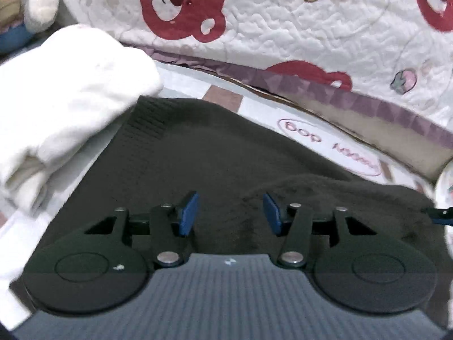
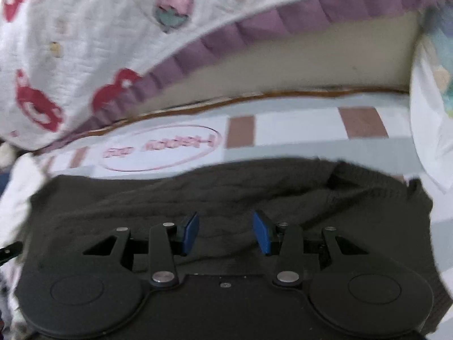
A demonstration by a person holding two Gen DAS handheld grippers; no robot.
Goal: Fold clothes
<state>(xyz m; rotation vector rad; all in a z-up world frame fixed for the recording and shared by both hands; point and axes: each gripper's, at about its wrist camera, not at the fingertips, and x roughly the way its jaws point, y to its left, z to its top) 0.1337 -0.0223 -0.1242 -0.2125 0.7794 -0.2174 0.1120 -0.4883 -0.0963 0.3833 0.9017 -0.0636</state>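
Observation:
A dark olive knit sweater (image 1: 215, 147) lies on the bed sheet, with a raised fold on its right part (image 1: 311, 192). My left gripper (image 1: 230, 198) hovers over the sweater's near part. Its blue pads (image 1: 188, 215) stand apart and press on nothing. In the right wrist view the same sweater (image 2: 226, 187) lies rumpled across the sheet. My right gripper (image 2: 226, 215) is over it, open, with only cloth beneath the gap. A tip of the right gripper shows at the right edge of the left wrist view.
A folded white garment (image 1: 70, 93) lies at the sweater's left edge. A quilted cover with red bear prints (image 1: 283, 22) hangs behind, over a mattress edge (image 2: 311, 65). The checked sheet (image 2: 283, 130) with a pink oval print lies beyond the sweater. A plush toy (image 1: 36, 8) sits far left.

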